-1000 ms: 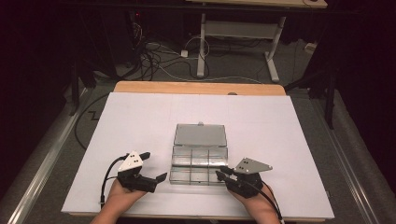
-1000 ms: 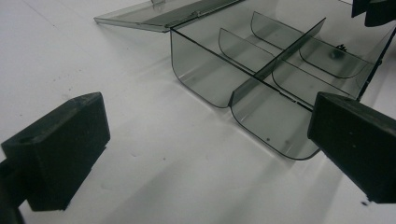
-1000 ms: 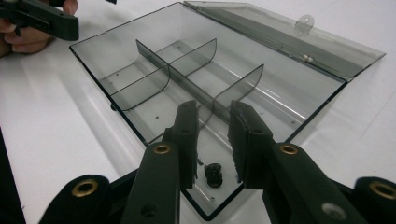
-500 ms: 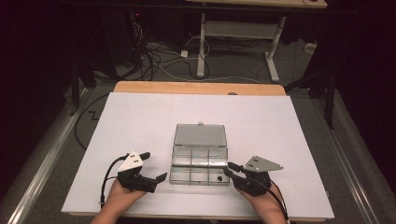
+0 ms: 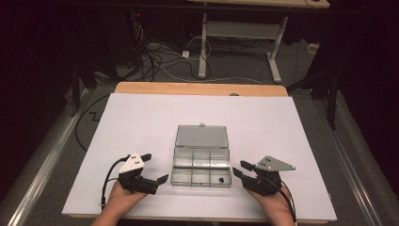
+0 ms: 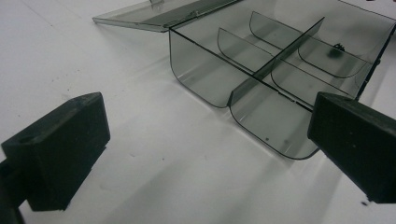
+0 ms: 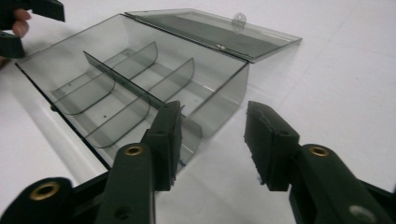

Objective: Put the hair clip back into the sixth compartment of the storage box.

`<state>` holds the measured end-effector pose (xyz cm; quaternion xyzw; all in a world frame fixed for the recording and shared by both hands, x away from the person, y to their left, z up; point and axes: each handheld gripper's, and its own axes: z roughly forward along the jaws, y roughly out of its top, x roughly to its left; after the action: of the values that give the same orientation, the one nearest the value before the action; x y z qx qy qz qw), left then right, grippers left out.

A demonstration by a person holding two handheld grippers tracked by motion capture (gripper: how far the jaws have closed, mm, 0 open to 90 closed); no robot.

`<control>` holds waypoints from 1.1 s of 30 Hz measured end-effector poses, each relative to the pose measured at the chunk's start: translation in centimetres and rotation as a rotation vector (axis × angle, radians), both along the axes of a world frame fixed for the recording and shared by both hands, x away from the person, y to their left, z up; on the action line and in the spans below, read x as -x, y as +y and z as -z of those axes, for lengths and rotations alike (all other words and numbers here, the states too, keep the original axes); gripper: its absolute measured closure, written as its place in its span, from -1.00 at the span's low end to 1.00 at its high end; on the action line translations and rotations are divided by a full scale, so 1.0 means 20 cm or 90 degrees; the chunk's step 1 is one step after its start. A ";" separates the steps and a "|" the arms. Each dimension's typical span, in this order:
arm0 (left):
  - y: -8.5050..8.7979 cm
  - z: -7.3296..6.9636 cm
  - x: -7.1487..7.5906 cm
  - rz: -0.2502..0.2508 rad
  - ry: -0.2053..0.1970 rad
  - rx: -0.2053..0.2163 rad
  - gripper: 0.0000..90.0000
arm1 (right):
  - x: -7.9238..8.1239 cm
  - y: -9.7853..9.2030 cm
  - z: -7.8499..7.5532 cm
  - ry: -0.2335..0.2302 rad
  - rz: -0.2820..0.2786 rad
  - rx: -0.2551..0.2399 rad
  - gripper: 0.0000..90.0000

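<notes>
A dark room is seen behind everything, with cables and a white frame on the floor past the far edge. The bench (image 5: 141, 117) is covered by a big white sheet, a strip of wood left showing along the back.

Pretty much dead centre, a clear smoky plastic organizer box (image 5: 201, 166) is laid flat with its lid (image 5: 202, 136) flipped open toward the far side. Six compartments are formed by the dividers, and a small dark bit (image 5: 220, 179) is sat in the near right one.

The left claw (image 5: 156, 168) is held just beside the box's left end, jaws spread wide with nothing between them, only white sheet and the box's corner being seen past them in the left gripper view.

The right claw (image 5: 239, 169) is parked just off the box's right end. Its jaws have just been opening and are parted now, nothing pinched, the box's corner sitting close in front.
</notes>
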<state>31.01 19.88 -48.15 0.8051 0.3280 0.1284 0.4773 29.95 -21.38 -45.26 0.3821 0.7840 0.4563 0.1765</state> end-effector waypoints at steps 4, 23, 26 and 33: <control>0.00 0.00 0.00 0.001 0.001 0.000 -1.00 | -0.01 -0.02 0.02 0.008 0.011 0.006 0.11; 0.00 0.00 0.00 0.003 0.003 0.005 -1.00 | -0.05 -0.11 0.10 0.021 0.061 0.007 -0.65; 0.00 0.00 0.00 0.003 0.003 0.006 -1.00 | -0.06 -0.11 0.10 0.020 0.065 0.012 -0.80; 0.00 0.00 0.00 -0.011 0.007 0.003 -1.00 | -0.06 -0.11 0.10 0.018 0.074 0.018 -0.99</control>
<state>31.10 19.94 -48.12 0.8019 0.3379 0.1274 0.4759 31.25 -23.54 -47.17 0.4308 0.7693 0.4287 0.1969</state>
